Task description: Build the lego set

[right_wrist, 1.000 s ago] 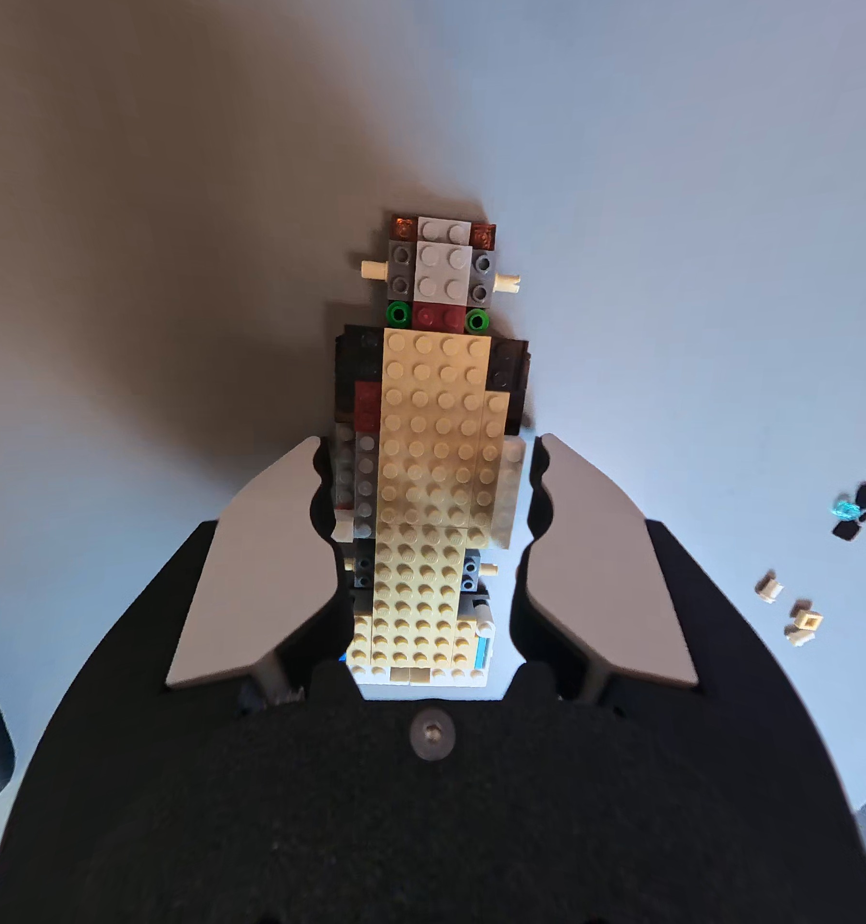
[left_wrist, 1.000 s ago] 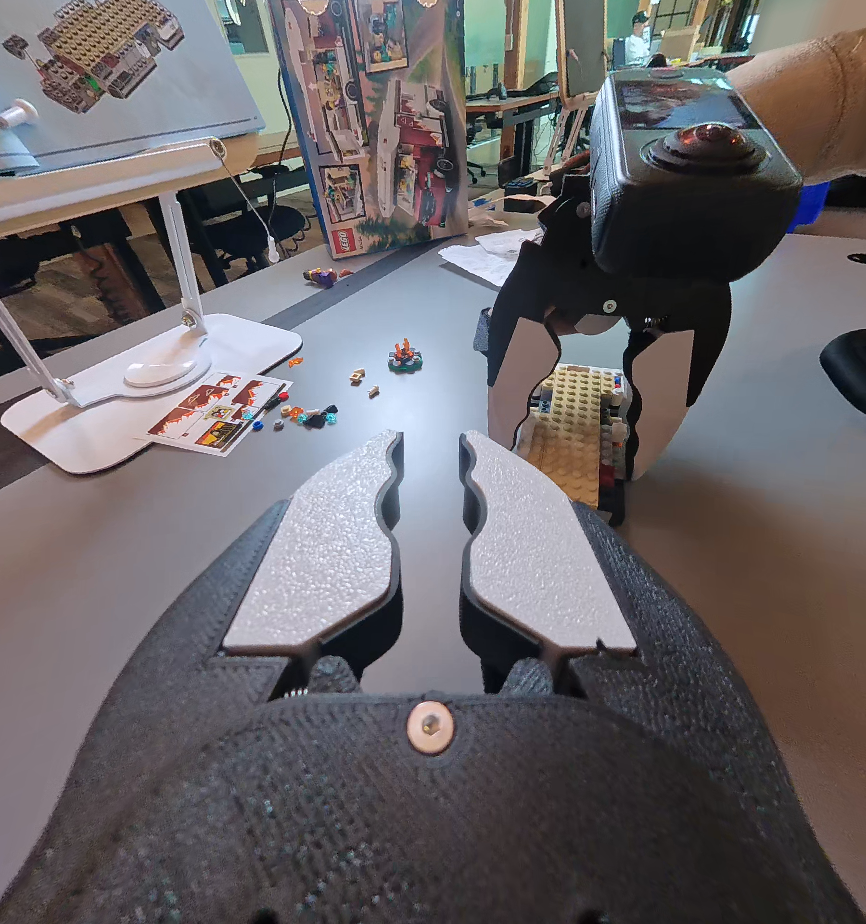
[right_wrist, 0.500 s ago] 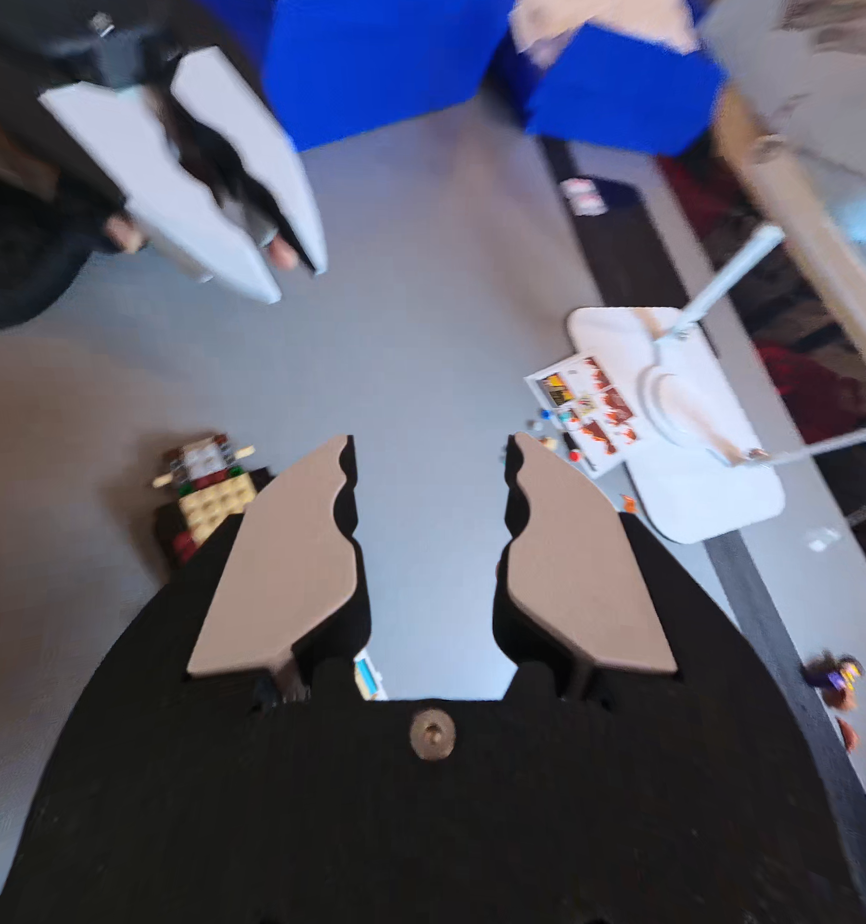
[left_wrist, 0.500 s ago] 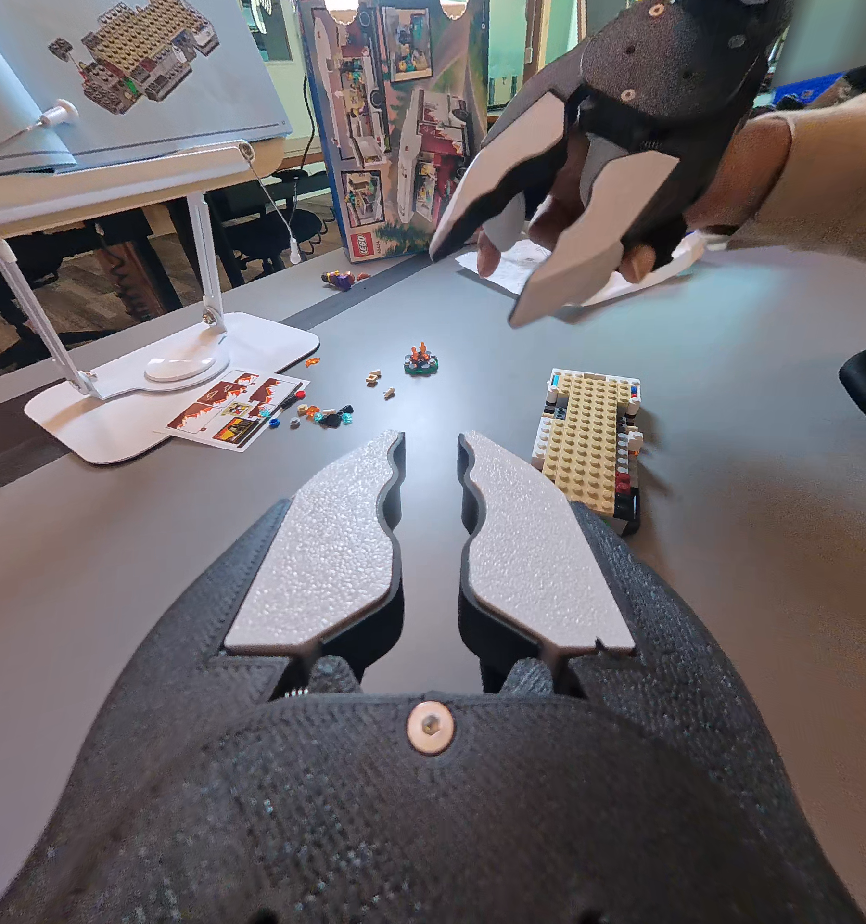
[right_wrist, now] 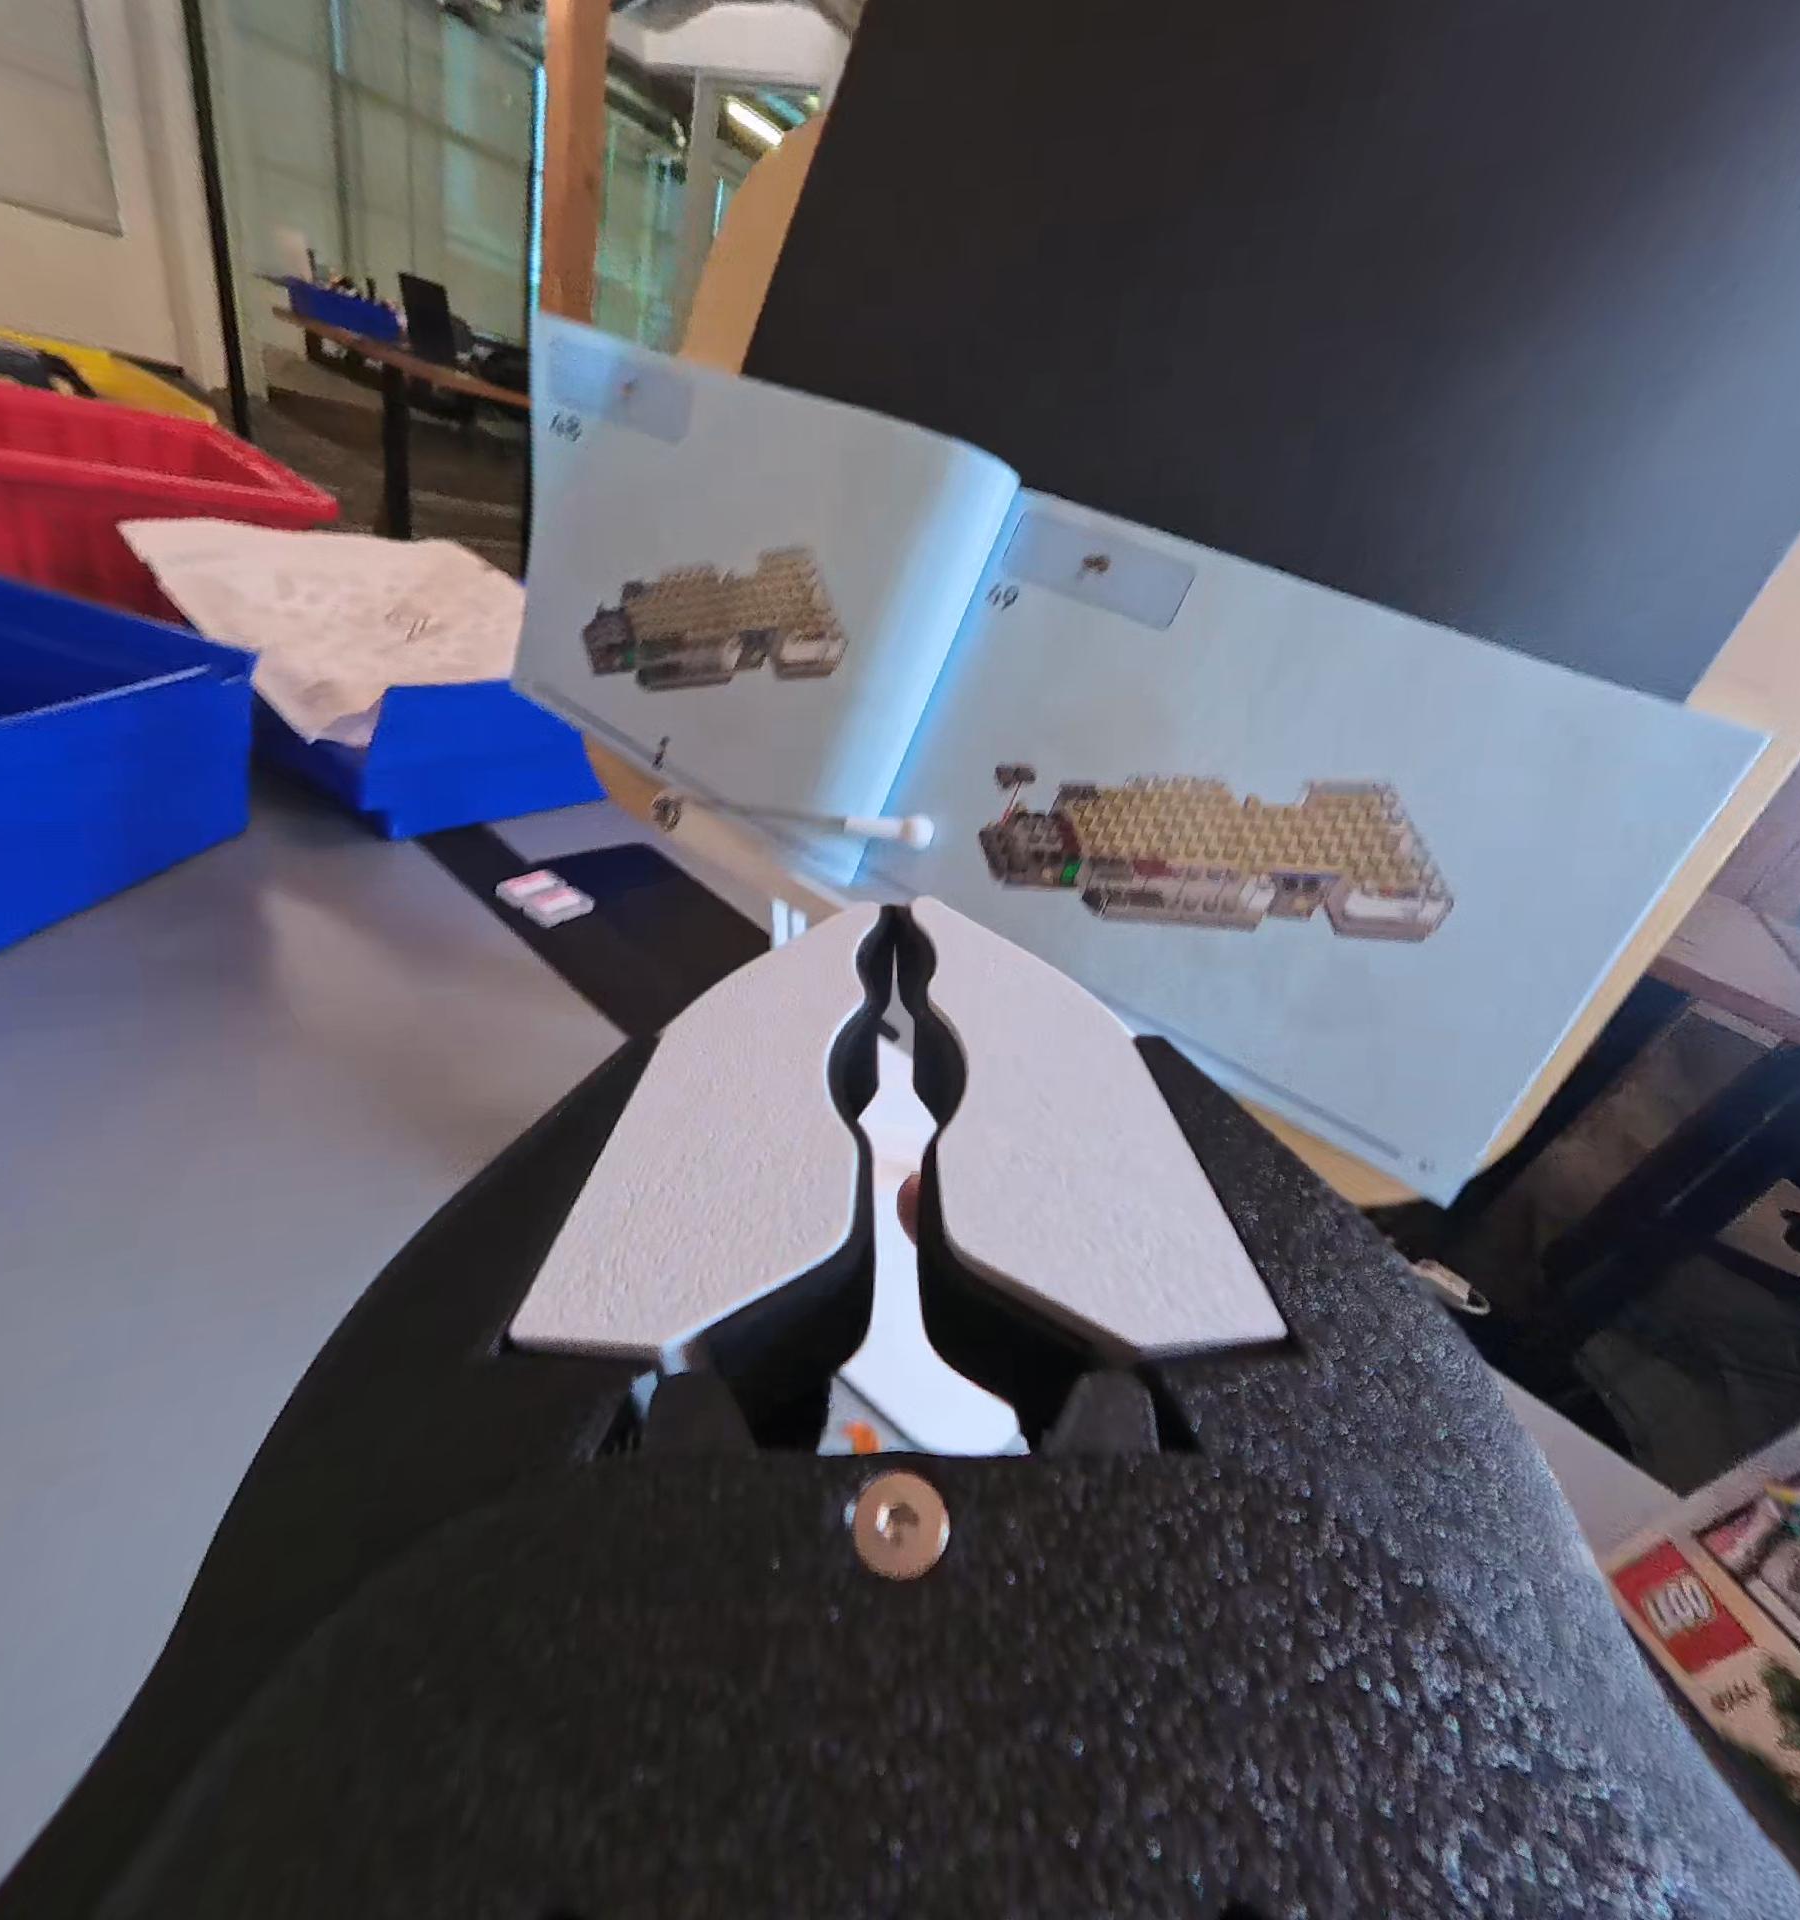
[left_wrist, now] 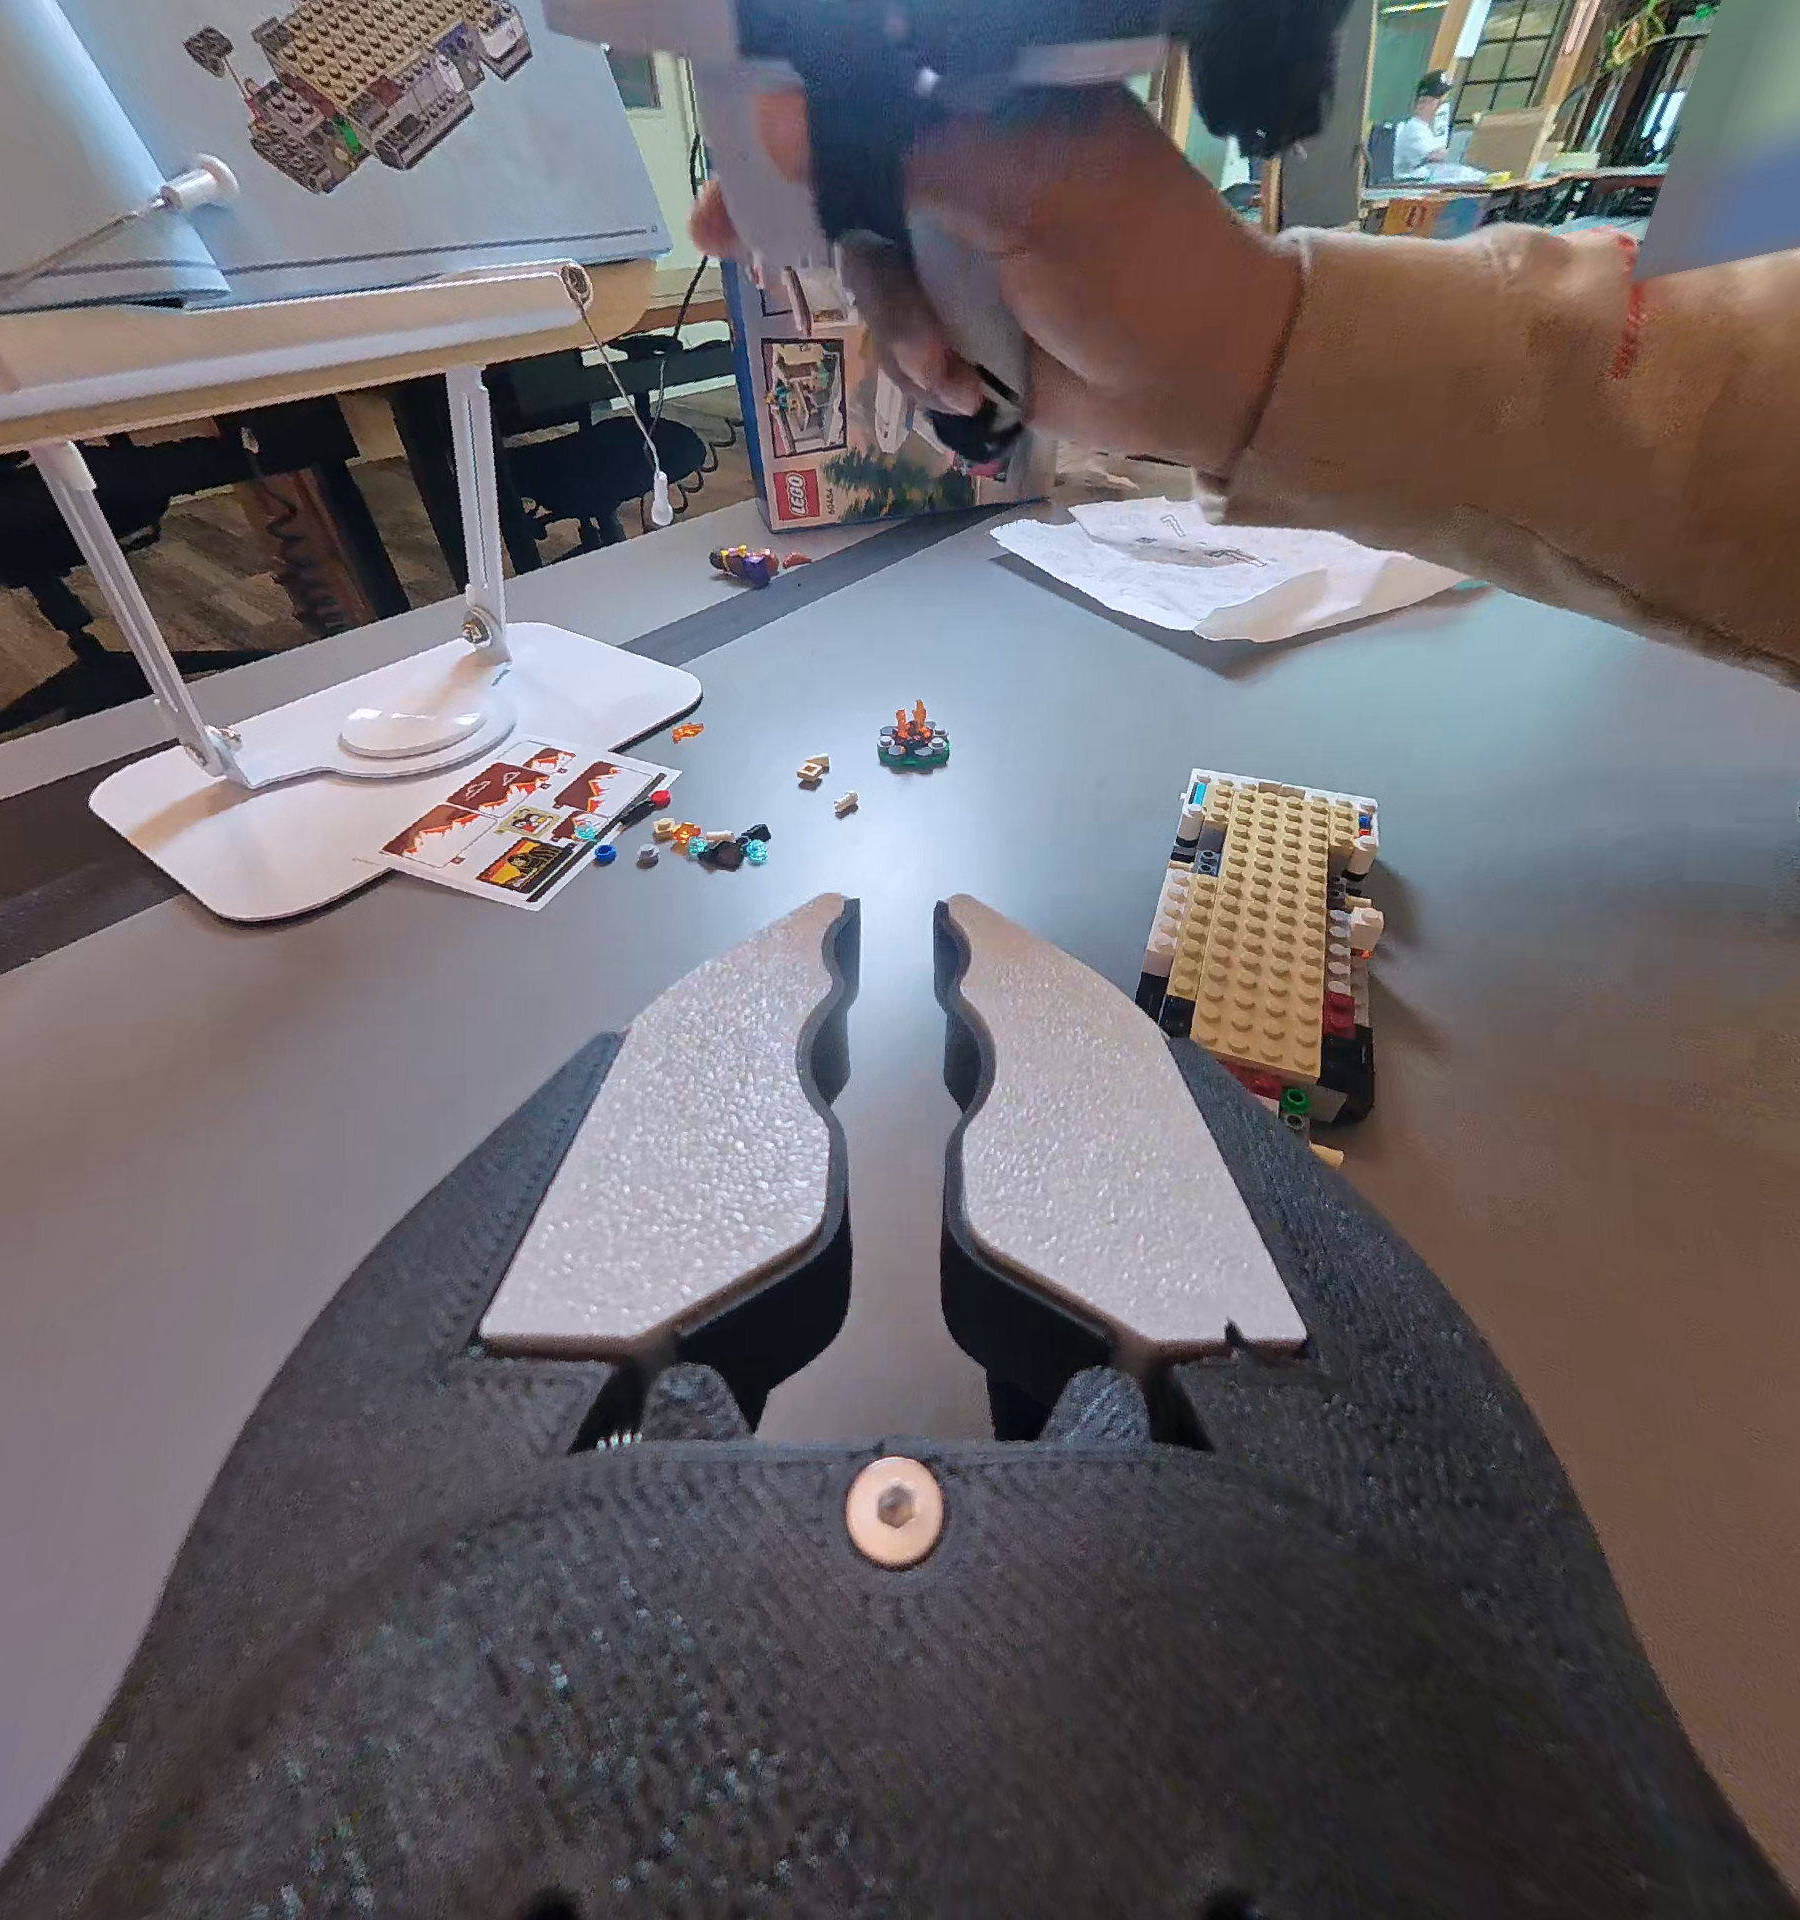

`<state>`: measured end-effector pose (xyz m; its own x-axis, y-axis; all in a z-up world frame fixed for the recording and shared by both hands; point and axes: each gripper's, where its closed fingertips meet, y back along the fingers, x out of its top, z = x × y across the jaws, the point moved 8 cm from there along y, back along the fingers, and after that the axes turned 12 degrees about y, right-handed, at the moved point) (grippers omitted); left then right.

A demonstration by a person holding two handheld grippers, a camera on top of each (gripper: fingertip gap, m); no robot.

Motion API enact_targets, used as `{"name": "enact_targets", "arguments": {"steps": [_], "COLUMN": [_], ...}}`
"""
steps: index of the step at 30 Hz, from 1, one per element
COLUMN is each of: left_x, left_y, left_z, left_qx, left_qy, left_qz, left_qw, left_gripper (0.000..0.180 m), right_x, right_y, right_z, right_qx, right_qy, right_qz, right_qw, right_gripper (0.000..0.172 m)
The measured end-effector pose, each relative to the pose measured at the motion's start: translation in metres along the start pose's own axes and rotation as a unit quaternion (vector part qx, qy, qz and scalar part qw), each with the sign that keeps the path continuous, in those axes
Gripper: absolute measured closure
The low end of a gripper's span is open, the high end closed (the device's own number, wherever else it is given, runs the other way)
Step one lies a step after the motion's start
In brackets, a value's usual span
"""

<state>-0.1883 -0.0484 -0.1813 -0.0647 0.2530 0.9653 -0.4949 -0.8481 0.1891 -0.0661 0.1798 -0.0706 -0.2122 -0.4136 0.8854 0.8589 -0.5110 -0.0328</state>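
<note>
while the left tongs (left_wrist: pixel 896 914) hover slightly parted and empty above the tabletop (left_wrist: pixel 252 1091), the brick model (left_wrist: pixel 1260 945) lies just beside them; it looks light, rigid yet apt to shed pieces, best pinched across its long sides. farther off, the right tongs (right_wrist: pixel 893 914) meet on nothing before a propped instruction booklet (right_wrist: pixel 1239 727).

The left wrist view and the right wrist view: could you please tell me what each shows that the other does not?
Only the left wrist view shows the tan brick model, the loose bricks, the sticker sheet and the left gripper, slightly open and empty. Only the right wrist view shows the blue bins and the right gripper's touching tips. Both show the open booklet and the grey table.
</note>
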Motion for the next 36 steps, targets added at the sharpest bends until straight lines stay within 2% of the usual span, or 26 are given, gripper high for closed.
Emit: {"name": "enact_targets", "arguments": {"steps": [5, 10, 15, 22, 25, 28, 32, 36], "left_x": [0.0, 0.0, 0.0, -0.001, 0.0, 0.001, 0.001, 0.002], "left_y": [0.001, 0.001, 0.001, -0.001, 0.0, 0.001, 0.0, 0.0], "left_z": [-0.001, -0.001, 0.001, 0.002, 0.001, 0.002, 0.002, 0.0], "left_qx": [0.002, 0.0, -0.003, -0.003, -0.001, 0.0, 0.001, 0.01], "left_qy": [-0.001, -0.001, -0.005, -0.008, -0.009, -0.012, -0.012, -0.01], "left_qz": [0.0, 0.0, -0.002, -0.007, -0.006, -0.003, -0.002, 0.002], "left_qw": [1.0, 1.0, 1.0, 1.0, 1.0, 1.0, 1.0, 1.0], "left_gripper": [0.169, 0.17, 0.17, 0.171, 0.171, 0.172, 0.172, 0.173], "right_x": [0.021, 0.033, 0.038, 0.038, 0.034, 0.023, -0.006, -0.037], "right_y": [-0.058, -0.094, -0.102, -0.092, -0.074, -0.038, 0.036, 0.122], "right_z": [0.023, 0.034, 0.035, 0.031, 0.022, 0.006, -0.017, -0.036], "right_qx": [-0.032, -0.042, -0.045, -0.035, -0.007, 0.04, 0.074, 0.059], "right_qy": [-0.022, -0.022, -0.017, -0.011, -0.012, -0.01, -0.028, -0.043], "right_qz": [0.013, 0.001, -0.001, 0.003, 0.01, 0.015, 0.001, -0.044], "right_qw": [0.999, 0.999, 0.999, 0.999, 1.0, 0.999, 0.997, 0.996], "right_gripper": [0.172, 0.172, 0.172, 0.171, 0.17, 0.17, 0.165, 0.156]}}
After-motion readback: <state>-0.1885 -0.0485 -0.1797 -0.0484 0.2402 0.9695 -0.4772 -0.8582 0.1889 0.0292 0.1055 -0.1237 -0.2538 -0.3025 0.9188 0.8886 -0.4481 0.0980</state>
